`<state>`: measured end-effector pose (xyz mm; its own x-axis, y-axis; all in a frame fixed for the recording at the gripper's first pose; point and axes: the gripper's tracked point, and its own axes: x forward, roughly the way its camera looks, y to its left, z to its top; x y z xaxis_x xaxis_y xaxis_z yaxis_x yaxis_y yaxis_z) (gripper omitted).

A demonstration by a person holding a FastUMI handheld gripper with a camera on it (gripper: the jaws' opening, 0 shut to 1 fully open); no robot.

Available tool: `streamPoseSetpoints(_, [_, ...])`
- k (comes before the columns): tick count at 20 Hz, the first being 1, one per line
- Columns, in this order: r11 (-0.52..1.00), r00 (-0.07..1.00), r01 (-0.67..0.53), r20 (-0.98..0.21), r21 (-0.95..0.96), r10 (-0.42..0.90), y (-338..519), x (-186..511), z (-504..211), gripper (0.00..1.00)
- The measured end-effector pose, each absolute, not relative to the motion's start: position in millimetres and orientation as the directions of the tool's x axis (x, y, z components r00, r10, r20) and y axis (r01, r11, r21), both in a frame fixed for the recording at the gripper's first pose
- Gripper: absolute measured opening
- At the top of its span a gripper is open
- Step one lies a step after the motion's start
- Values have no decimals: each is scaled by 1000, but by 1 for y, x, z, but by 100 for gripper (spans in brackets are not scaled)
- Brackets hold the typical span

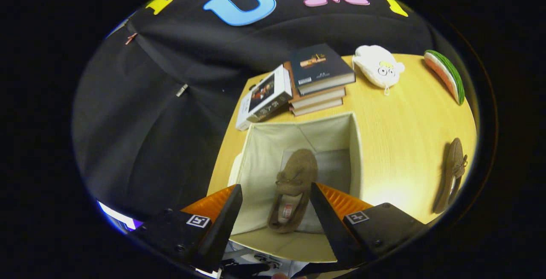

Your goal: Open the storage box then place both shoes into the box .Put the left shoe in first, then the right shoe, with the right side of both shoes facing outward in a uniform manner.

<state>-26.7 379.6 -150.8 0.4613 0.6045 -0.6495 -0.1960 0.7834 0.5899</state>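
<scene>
A pale wooden bench [396,142] carries an open fabric storage box [356,155], its cream lining showing and no lid over its mouth. Inside the box, on the bottom, lies one brown shoe [294,189], its toe pointing away from the camera and its opening toward the near wall. The tongs [276,210] hang above the box's near edge with their two fingers spread apart and nothing between them; the shoe in the box shows through the gap. Beyond the box sits a stack of books [320,80], with a boxed book [264,97] leaning beside it. A second brown shoe [452,172] lies on the bench well apart from the box, near the bench's edge. Farther back rest a white plush toy [377,70] and a watermelon-slice cushion [445,76].
</scene>
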Motion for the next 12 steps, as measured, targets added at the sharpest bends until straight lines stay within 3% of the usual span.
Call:
streamPoseSetpoints(7, [856,694,-292,-522,426,496,240,7,-108,98])
streamPoseSetpoints(12, [938,739,-219,-582,269,340,121,-1,-134,98])
